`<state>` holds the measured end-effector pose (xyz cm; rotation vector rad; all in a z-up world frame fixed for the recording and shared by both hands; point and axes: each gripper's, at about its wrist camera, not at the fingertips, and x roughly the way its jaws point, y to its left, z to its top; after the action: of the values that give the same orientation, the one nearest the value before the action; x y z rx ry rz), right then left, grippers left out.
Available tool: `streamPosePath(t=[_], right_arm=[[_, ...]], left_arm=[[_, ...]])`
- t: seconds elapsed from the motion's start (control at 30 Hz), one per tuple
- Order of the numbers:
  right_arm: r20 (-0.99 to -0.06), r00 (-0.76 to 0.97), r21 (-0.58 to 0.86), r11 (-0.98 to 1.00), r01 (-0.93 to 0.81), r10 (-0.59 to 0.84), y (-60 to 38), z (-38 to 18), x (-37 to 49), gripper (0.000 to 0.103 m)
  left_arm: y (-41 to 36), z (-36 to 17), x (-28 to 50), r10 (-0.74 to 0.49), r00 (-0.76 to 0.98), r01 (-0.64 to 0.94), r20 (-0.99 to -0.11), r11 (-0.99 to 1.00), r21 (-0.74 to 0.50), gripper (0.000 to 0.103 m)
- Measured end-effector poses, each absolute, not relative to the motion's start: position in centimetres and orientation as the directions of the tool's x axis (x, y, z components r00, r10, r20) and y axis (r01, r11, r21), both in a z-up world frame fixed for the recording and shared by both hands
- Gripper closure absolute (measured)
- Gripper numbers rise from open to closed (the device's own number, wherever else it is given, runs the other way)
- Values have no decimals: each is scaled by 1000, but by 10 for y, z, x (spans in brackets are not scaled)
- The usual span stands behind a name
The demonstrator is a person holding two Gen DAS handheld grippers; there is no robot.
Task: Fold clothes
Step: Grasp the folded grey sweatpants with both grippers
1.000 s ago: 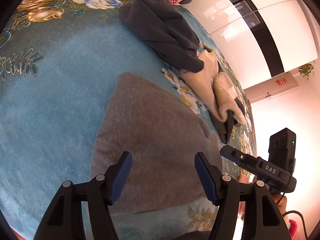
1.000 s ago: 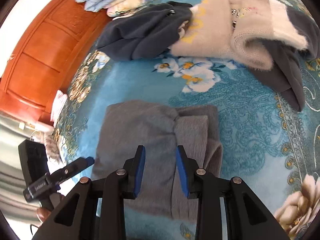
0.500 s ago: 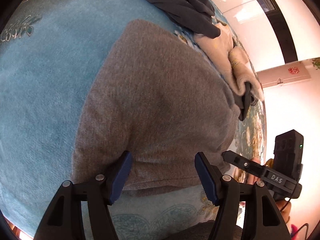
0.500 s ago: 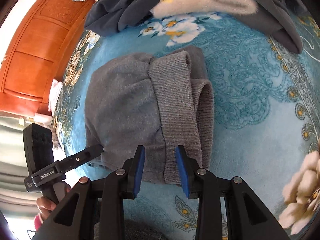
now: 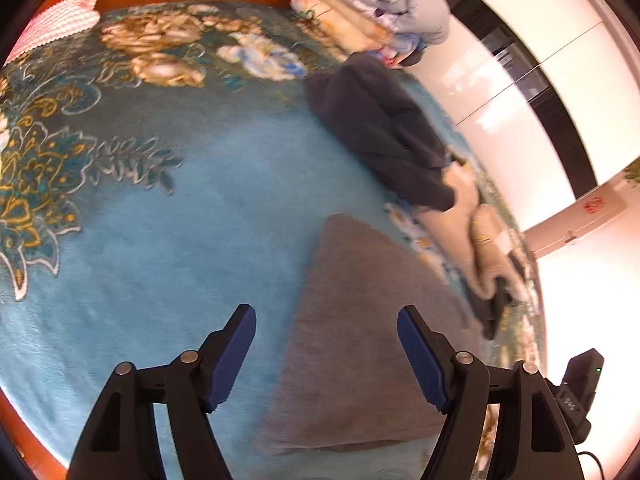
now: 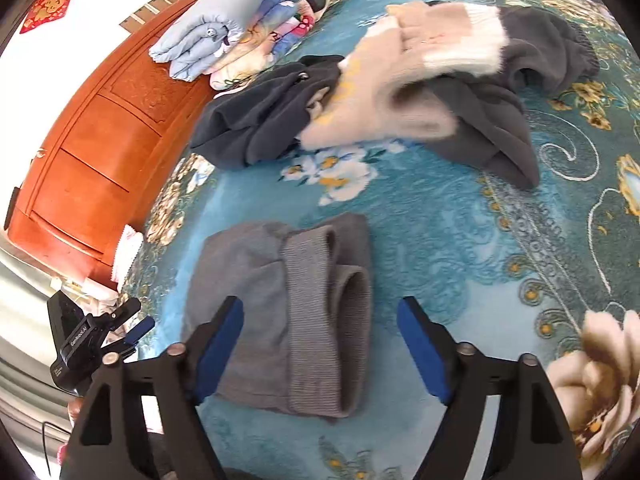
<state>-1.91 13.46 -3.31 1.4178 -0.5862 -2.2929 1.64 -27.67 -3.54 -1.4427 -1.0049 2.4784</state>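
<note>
A folded grey sweater (image 6: 288, 312) lies on the blue floral blanket (image 6: 460, 248), ribbed hem on top. It also shows in the left wrist view (image 5: 368, 336). My right gripper (image 6: 320, 344) is open and empty, raised above the sweater's near edge. My left gripper (image 5: 326, 356) is open and empty, above the sweater's left edge. An unfolded pile lies beyond: a dark grey fleece garment (image 6: 256, 120) and a beige fluffy sweater (image 6: 392, 84) over another dark grey garment (image 6: 504, 128). The pile also shows in the left wrist view (image 5: 392, 140).
Folded quilts (image 6: 228, 28) are stacked at the bed's head against an orange wooden headboard (image 6: 96, 148). A pink checked cloth (image 5: 56, 20) lies at the blanket's far corner. White wardrobe doors (image 5: 520, 80) stand beyond the bed. The left gripper (image 6: 136, 330) shows in the right wrist view.
Both grippers have pulled back and up from the grey sweater. The right gripper, nearly shut before, has opened wide. The left stayed open.
</note>
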Motion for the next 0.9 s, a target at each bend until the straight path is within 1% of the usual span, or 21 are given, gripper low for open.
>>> streamPosePath(t=[0.07, 0.2, 0.33, 0.43, 0.5, 0.6, 0.67, 0.73, 0.8, 0.87, 0.9], right_arm=[[-750, -398, 541, -836, 90, -528, 138, -42, -22, 22], [-762, -323, 583, -812, 37, -562, 142, -67, -35, 22], [-736, -272, 641, -767, 17, -620, 139, -85, -44, 22], [-715, -254, 673, -740, 5, -652, 136, -96, -51, 22], [-700, -241, 693, -721, -3, -672, 135, -103, -55, 22], [-674, -238, 721, -693, -8, -699, 134, -109, -60, 22], [-659, -242, 735, -678, -9, -712, 134, -112, -62, 25], [-649, -249, 745, -667, -13, -719, 134, -114, -66, 33], [-641, -251, 751, -660, -11, -725, 132, -116, -69, 35], [-640, -254, 749, -662, 3, -725, 129, -116, -72, 40], [-639, -254, 751, -661, 2, -726, 128, -117, -72, 46]], left_arm=[[-279, -51, 11, 444, -530, 255, -723, -729, -635, 26], [-281, -73, -3, 496, -512, 264, -701, -686, -678, 26], [-270, -90, -12, 567, -466, 252, -680, -651, -716, 26], [-257, -96, -20, 590, -417, 233, -691, -666, -709, 26], [-249, -99, -25, 625, -395, 205, -674, -655, -727, 26], [-242, -103, -31, 638, -374, 181, -673, -661, -728, 26], [-243, -106, -34, 651, -373, 181, -661, -648, -740, 26], [-244, -109, -37, 665, -379, 185, -643, -627, -757, 26], [-245, -112, -41, 675, -381, 188, -631, -612, -768, 26], [-245, -113, -43, 686, -385, 186, -618, -598, -780, 26], [-245, -113, -44, 687, -387, 183, -615, -596, -782, 26]])
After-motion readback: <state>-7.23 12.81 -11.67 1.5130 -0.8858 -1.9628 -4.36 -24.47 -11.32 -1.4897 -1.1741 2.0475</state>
